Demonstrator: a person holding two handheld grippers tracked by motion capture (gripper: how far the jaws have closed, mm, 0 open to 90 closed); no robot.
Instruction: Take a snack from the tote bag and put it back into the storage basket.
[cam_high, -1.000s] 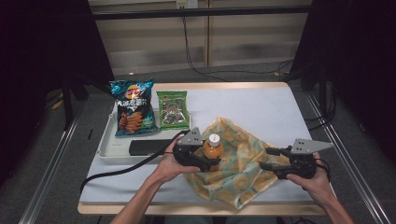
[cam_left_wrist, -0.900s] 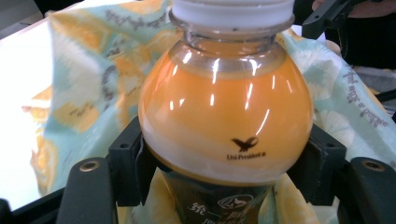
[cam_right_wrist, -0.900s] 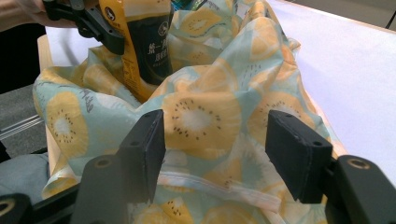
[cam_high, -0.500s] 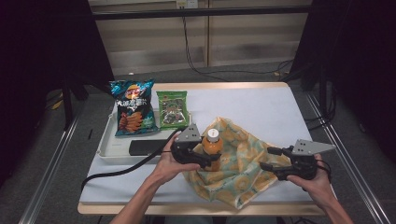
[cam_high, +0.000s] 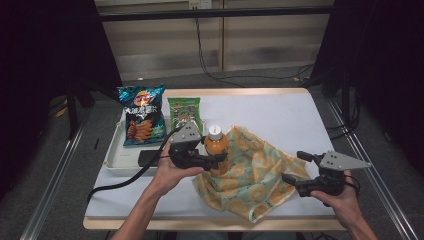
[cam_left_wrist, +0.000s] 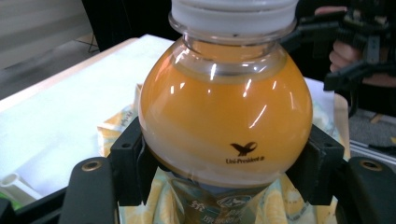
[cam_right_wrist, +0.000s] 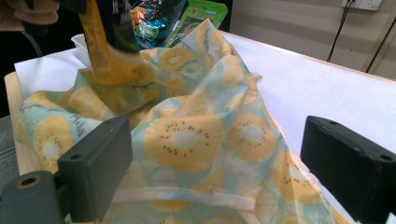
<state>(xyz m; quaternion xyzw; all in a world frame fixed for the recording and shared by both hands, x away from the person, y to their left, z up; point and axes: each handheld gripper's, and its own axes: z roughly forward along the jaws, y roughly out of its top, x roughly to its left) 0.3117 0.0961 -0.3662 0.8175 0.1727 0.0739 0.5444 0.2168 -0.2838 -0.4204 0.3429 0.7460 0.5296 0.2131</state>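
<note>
An orange juice bottle (cam_high: 216, 145) with a white cap stands upright in my left gripper (cam_high: 220, 159), which is shut on its lower body. In the left gripper view the bottle (cam_left_wrist: 224, 116) sits between both black pads (cam_left_wrist: 130, 168), above the cloth. A yellow and pale green fruit-print cloth (cam_high: 250, 175) lies rumpled on the table below the bottle. My right gripper (cam_high: 295, 166) is at the cloth's right edge. Its jaws have just been opening and now stand wide. The cloth (cam_right_wrist: 187, 135) lies between them, and the pads (cam_right_wrist: 100, 158) do not press on it.
A white tray (cam_high: 117, 160) at the left holds a blue chip bag (cam_high: 141, 120), a green snack packet (cam_high: 184, 114) and a flat black object (cam_high: 149, 157). The white table top (cam_high: 280, 112) extends behind the cloth. A black cable (cam_high: 127, 177) trails from the left gripper.
The left gripper has risen with the bottle, lifting it higher above the cloth. The right gripper's jaws have spread wider and stayed in place.
</note>
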